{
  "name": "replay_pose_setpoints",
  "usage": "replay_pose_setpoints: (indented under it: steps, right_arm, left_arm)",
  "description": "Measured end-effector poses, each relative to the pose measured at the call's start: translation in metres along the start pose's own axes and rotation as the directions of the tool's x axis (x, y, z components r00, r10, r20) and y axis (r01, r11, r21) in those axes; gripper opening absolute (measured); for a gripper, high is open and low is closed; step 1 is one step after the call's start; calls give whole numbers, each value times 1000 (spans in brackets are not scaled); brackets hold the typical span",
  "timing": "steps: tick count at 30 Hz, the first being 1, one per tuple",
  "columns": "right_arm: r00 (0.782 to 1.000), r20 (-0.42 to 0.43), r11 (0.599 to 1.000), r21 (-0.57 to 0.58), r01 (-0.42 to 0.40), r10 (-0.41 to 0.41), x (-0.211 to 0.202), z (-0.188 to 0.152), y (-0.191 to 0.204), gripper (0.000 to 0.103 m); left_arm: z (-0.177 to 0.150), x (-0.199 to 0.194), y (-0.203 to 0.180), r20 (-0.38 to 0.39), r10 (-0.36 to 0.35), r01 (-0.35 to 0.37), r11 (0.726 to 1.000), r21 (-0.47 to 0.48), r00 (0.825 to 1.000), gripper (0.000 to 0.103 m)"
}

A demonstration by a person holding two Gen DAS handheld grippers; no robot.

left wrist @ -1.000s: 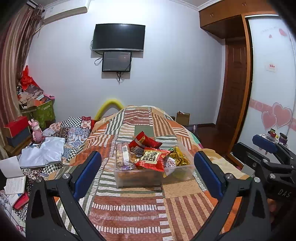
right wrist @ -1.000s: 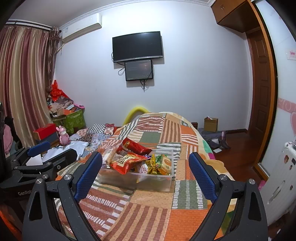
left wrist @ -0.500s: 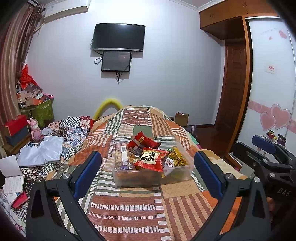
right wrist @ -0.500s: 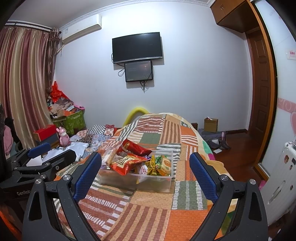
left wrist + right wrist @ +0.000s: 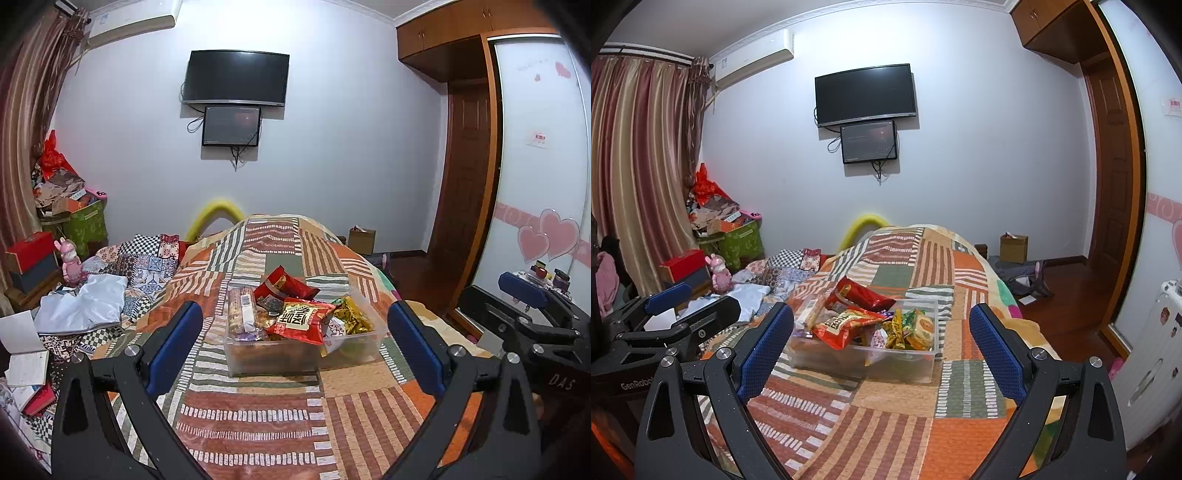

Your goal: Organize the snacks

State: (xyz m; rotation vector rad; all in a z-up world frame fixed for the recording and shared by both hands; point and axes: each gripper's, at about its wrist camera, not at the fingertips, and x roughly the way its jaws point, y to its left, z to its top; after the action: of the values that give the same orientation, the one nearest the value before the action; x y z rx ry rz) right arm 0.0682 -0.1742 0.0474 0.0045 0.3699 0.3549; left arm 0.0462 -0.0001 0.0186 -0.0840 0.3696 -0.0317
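A clear plastic bin point(image 5: 273, 352) point(image 5: 908, 360) sits on the patchwork bedspread point(image 5: 258, 417), filled with snack packs. A red bag with yellow lettering point(image 5: 303, 321) point(image 5: 842, 326) lies on top, another red bag point(image 5: 284, 286) point(image 5: 860, 295) behind it, gold and green wrapped packs point(image 5: 351, 317) point(image 5: 912, 328) on the right side, a clear pack of biscuits point(image 5: 240, 314) on the left. My left gripper point(image 5: 295, 343) and right gripper point(image 5: 882, 339) are both open and empty, held above the bed short of the bin.
Clothes, quilts and notebooks point(image 5: 92, 295) lie left of the bed. Boxes and a green bag point(image 5: 735, 240) stand by the curtain. A cardboard box point(image 5: 1014, 247) sits on the wooden floor at right. A TV point(image 5: 236, 77) hangs on the far wall.
Both views have drifted slightly. The bin sits a little farther and lower in frame. Both grippers stay open and empty.
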Motion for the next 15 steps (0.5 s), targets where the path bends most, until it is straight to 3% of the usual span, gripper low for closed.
replay_pose_setpoints:
  steps: [15]
  right_arm:
    - [1000, -1, 1000, 1, -2, 2, 0, 0, 0, 96]
  left_arm:
    - [-2, 1, 1, -8, -11, 11, 1000, -5, 1000, 101]
